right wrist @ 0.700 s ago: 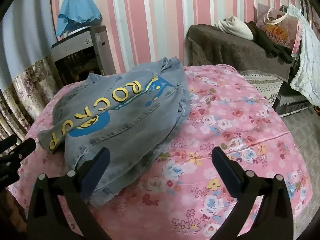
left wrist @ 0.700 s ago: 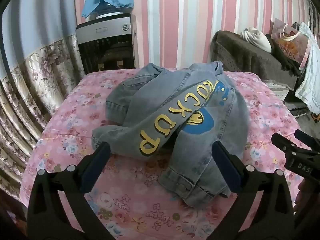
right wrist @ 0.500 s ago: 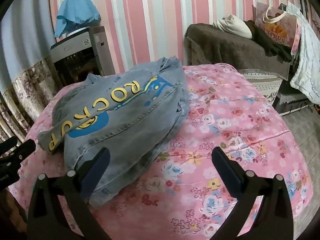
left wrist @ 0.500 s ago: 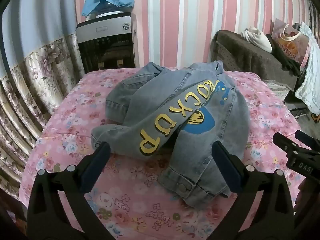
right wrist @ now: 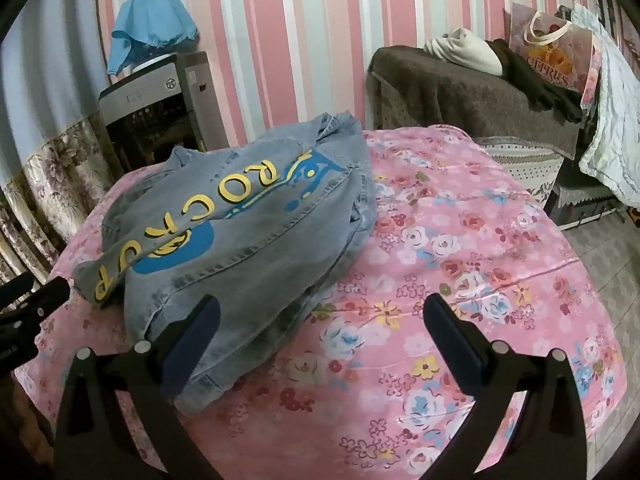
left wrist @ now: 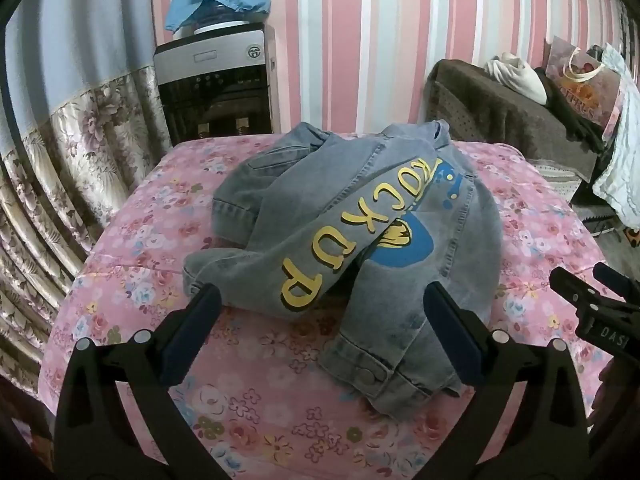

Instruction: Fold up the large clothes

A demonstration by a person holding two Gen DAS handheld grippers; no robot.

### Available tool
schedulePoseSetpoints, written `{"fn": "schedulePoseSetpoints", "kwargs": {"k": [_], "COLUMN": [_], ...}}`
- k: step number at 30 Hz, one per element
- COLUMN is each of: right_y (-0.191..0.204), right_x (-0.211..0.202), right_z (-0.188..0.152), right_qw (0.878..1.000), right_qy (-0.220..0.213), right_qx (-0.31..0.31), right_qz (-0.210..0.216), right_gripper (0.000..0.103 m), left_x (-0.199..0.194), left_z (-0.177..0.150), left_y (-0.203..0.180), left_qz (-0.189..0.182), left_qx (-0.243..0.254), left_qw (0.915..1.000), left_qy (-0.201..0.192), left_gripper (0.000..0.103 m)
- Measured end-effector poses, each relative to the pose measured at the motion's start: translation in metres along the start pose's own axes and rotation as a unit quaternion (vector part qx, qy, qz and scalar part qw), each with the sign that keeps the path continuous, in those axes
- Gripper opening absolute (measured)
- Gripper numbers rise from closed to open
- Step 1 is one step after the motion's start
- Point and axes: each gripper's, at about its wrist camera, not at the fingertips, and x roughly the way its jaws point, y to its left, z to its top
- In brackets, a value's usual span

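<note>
1. Left gripper [left wrist: 320, 320]: wide apart, empty, near the printed sleeve [left wrist: 332, 248], which runs diagonally away toward the collar.
2. Denim jacket [right wrist: 248, 248]: crumpled on the pink floral cover [right wrist: 460, 260], between both tools, nearer the left.
3. Right gripper [right wrist: 320, 320]: wide too, empty, left finger over the hem.
4. Nothing blocking; water dispenser [left wrist: 216, 92] well behind.

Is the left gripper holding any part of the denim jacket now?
No, the left gripper is open, its fingers apart above the denim jacket with no cloth pinched between them.
</note>
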Motion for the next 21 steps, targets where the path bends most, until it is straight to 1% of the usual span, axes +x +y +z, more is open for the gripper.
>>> {"fn": "schedulePoseSetpoints", "kwargs": {"k": [21], "right_y": [-0.0024], "right_x": [0.0045], "right_z": [-0.002], "right_qw": [1.0], "right_qy": [0.006], "right_qx": [0.001], "right_qz": [-0.006], "right_gripper": [0.101], "left_x": [-0.0003], "left_z": [0.0038], "left_y": [-0.0013], "left_qz": [0.006], "left_qx": [0.004], "left_qw": [1.0], "left_qy": [0.005], "left_gripper": [0.1]}}
